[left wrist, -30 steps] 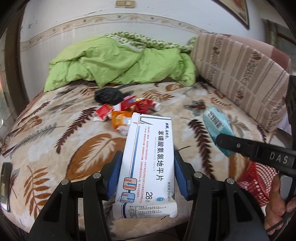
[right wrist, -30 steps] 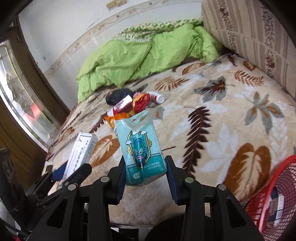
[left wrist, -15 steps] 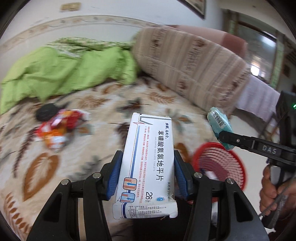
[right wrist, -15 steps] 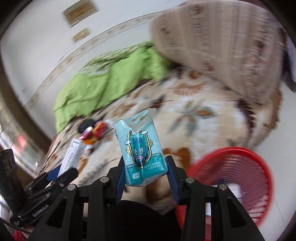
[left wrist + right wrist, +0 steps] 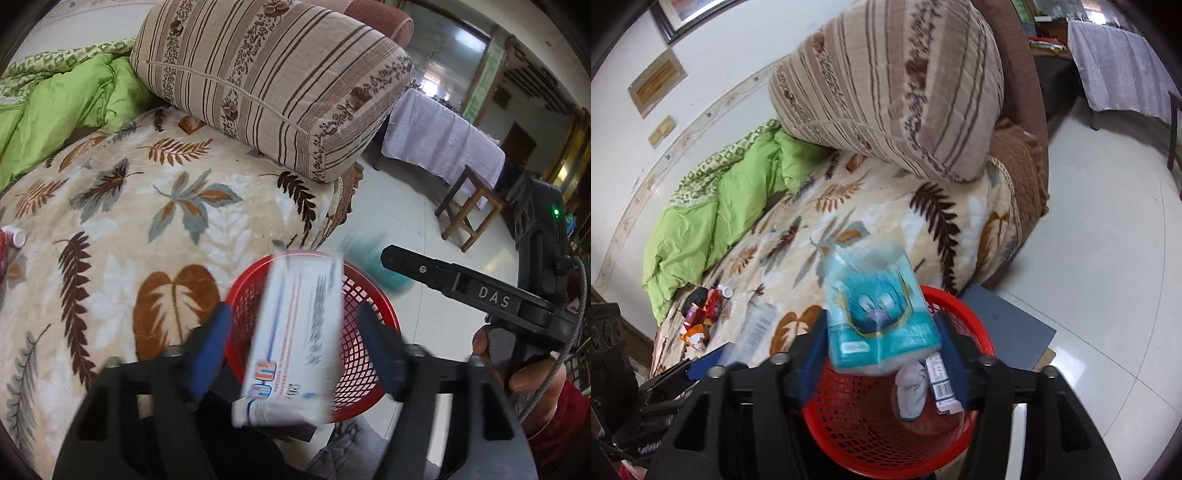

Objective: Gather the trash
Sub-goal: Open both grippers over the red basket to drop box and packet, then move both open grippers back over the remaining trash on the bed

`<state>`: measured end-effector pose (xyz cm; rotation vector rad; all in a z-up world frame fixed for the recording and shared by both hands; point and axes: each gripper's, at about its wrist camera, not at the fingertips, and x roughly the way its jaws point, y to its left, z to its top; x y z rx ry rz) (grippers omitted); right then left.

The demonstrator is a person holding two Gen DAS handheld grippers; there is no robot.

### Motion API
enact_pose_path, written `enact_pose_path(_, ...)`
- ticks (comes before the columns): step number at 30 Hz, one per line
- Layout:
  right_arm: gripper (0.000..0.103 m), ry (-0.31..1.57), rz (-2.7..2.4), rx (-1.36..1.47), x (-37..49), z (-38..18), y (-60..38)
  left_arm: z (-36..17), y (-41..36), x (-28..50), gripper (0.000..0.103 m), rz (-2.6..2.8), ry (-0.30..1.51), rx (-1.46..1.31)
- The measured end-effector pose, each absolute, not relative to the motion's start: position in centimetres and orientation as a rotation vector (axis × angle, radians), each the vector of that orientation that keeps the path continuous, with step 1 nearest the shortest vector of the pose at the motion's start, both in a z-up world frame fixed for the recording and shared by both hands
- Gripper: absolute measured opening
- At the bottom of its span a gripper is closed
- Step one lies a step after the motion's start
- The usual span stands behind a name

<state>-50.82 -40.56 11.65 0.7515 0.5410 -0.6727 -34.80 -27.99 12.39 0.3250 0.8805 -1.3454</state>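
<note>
My left gripper (image 5: 293, 314) hangs over the red mesh basket (image 5: 373, 317) on the floor beside the bed. Its jaws are opening, and the white medicine box (image 5: 295, 332) between them is blurred, clear of both blue pads (image 5: 212, 343). My right gripper (image 5: 882, 319) is over the same basket (image 5: 871, 432) with its jaws opening. The teal tissue pack (image 5: 879, 317) sits blurred and loose between its pads (image 5: 951, 347). A crumpled grey wad (image 5: 910, 387) and a small barcoded box (image 5: 940, 384) lie in the basket. In the left wrist view a finger of the right gripper (image 5: 443, 280) shows at the right.
More trash (image 5: 701, 314) lies in a heap on the leaf-patterned blanket (image 5: 147, 229), near the green quilt (image 5: 713, 221). A striped bolster (image 5: 266, 81) lies at the bed's end. A grey board (image 5: 1004, 325) lies by the basket. A wooden stool (image 5: 469, 206) and a cloth-covered table (image 5: 443, 144) stand across the floor.
Both grippers swung from over the bed to above the red basket. Their jaws widened, and the medicine box and the tissue pack have come loose and are dropping.
</note>
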Motion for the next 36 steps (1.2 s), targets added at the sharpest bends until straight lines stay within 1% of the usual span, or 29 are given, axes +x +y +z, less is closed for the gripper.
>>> enact_pose_path(5,0.063,0.527,-0.673,0.740,-50.8,11.7,-40.5,12.7,-26.3,-33.6,0.072,-1.301,0.858,0.309)
enact_pose_path(11,0.063,0.525,-0.588,0.693,-47.3,12.8,-39.0,12.4,-21.8,-29.4,0.072,-1.161,0.898,0.227)
enact_pose_path(19,0.063,0.598,-0.389,0.586,-38.0,12.9,-33.7,12.0,-13.5,-23.1,0.072,-0.924,0.900,0.135)
enact_pose_path(27,0.063,0.684,-0.237,0.500,-27.9,10.7,-27.2,11.0,-5.8,-15.1,0.073,-0.660,0.921,-0.014)
enact_pose_path(31,0.063,0.713,-0.203,0.454,-24.4,9.2,-24.7,10.4,-4.6,-11.2,0.075,-0.564,0.917,-0.052)
enact_pose_path(33,0.063,0.737,-0.191,0.443,-23.5,8.7,-24.1,10.0,-4.6,-9.2,0.076,-0.544,0.918,-0.068)
enact_pose_path(36,0.063,0.721,-0.176,0.476,-23.6,8.4,-24.5,8.7,-5.6,-6.1,0.077,-0.509,0.940,-0.081)
